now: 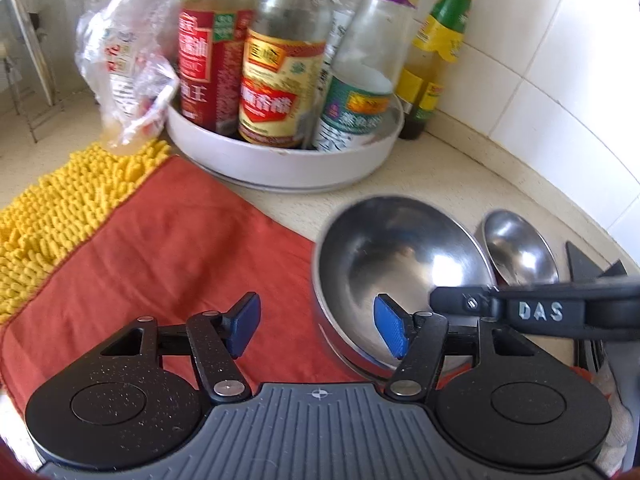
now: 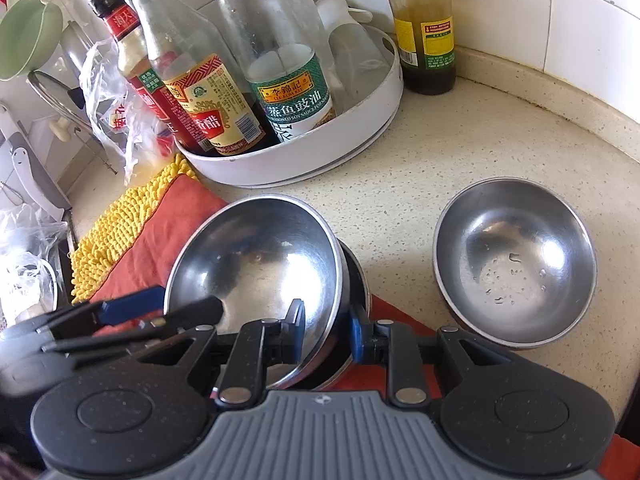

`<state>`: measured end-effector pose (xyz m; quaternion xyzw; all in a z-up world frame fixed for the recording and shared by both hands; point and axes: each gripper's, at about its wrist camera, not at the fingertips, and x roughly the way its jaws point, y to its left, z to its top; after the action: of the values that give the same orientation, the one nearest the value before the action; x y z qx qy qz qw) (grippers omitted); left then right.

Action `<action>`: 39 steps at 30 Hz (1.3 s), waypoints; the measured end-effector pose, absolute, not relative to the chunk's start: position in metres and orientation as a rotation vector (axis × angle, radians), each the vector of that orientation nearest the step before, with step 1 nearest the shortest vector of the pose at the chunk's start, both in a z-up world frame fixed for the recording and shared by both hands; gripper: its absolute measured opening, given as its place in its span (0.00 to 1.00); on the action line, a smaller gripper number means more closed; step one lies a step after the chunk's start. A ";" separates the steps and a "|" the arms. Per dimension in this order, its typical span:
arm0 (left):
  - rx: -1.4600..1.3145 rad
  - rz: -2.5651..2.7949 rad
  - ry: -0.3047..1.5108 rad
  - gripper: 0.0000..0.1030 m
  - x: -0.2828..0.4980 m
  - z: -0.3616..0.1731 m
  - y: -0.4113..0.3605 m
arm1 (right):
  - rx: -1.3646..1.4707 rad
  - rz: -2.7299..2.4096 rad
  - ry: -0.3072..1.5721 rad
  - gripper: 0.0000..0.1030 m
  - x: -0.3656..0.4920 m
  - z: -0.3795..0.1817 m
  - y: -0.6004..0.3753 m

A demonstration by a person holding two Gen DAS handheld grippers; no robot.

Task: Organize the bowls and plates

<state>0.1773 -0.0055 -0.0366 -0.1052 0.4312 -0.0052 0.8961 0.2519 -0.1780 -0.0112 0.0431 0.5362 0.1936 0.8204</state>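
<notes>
Jaws pinch nested bowls [image 2: 256, 264] (seemingly empty) — tilted.

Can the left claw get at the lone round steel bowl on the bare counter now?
Probably not directly: the left claw is open over the red cloth, and the tilted stacked steel bowl and right claw lie before the lone steel bowl.

Both cameras ride on handheld grippers and look steeply down and forward, close over a speckled counter [image 2: 460, 152] toward the tiled wall. The left wrist view sits over the red cloth [image 1: 160, 260]; the right wrist view sits further right. They share the white bottle tray [image 1: 280, 160], the tilted steel bowl [image 2: 256, 256] and the second bowl [image 2: 516, 256].
</notes>
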 end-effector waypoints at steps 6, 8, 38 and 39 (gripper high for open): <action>-0.223 -0.010 0.858 0.69 0.181 -0.026 -0.002 | 0.097 0.385 1.122 0.28 0.251 -0.007 -0.186; -0.225 -0.013 0.855 0.69 0.184 -0.024 -0.002 | 0.102 0.387 1.120 0.28 0.251 -0.007 -0.190; -0.025 -0.229 0.847 0.76 0.229 -0.012 -0.073 | 0.329 0.178 1.019 0.32 0.250 0.008 -0.286; -0.016 -0.241 0.851 0.76 0.232 -0.013 -0.077 | 0.340 0.159 1.020 0.32 0.250 0.007 -0.292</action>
<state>0.2324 -0.0772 -0.0128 -0.0078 0.4119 -0.1164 0.9037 0.2499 -0.2925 0.0070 0.1617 0.4854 0.0756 0.8559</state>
